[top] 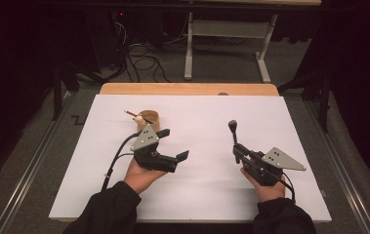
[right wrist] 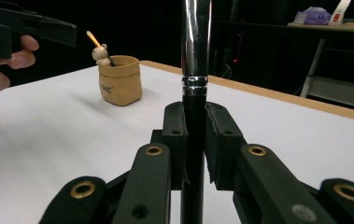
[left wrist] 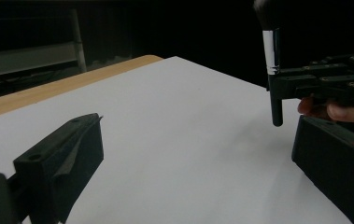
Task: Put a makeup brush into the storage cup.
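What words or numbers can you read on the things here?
None can be read for sure.
Small dark marks on the front of the pot: too blurred to read.
A box and a white-and-red thing on the far shelf: too small to read.
Brush and tongs: no writing shows.

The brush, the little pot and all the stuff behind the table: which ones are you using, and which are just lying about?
In use:
- brush, clamped upright in the right gripper
- little pot, with a stick in it
- left gripper, open and empty

Lying about:
- cables on the floor
- tissue pack on the far desk
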`<state>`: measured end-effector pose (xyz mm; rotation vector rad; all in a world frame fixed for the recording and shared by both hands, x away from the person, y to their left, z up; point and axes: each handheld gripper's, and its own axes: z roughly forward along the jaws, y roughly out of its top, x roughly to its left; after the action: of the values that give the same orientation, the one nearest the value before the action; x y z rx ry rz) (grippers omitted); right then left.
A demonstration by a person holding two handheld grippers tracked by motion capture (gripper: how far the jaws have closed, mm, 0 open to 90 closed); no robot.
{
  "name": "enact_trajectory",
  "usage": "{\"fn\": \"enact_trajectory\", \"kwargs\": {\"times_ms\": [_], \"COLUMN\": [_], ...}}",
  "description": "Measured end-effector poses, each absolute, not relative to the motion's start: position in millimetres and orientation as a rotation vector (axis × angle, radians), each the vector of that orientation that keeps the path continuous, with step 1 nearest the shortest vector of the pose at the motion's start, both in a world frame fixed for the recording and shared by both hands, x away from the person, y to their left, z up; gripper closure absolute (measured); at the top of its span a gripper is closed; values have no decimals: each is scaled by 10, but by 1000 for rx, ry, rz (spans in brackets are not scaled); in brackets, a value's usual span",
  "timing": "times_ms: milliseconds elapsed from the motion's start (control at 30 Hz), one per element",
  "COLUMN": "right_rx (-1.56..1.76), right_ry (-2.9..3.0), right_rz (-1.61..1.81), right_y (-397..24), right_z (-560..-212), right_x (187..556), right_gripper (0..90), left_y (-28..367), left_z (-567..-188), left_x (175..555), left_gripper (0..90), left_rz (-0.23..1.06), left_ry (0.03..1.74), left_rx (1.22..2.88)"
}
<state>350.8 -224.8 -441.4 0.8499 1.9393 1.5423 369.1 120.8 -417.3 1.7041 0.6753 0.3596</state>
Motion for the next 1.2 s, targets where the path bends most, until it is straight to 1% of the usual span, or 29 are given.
{"fn": "enact_trajectory", "kwargs": {"times_ms": [333, 767, 1200], "right_rx": [796, 725, 676], "right_ry": [1958, 2009, 2053], "right_rz": [1560, 1575, 1604], "right_y": [-2079, -1775, -1506], "right_z": [-4391, -4407, -4439], "right_x": [3481, 3455, 3407], "right_gripper": [805, 806, 805], "left_y": [1117, 1086, 1088], "left_z": [-4180, -4209, -4200], "left_x": [3683, 3635, 3626], "left_gripper": [29, 29, 50], "left_rz": [330, 291, 253], "left_ry": [662, 649, 647], "left_rx": [1695, 1701, 1689]}}
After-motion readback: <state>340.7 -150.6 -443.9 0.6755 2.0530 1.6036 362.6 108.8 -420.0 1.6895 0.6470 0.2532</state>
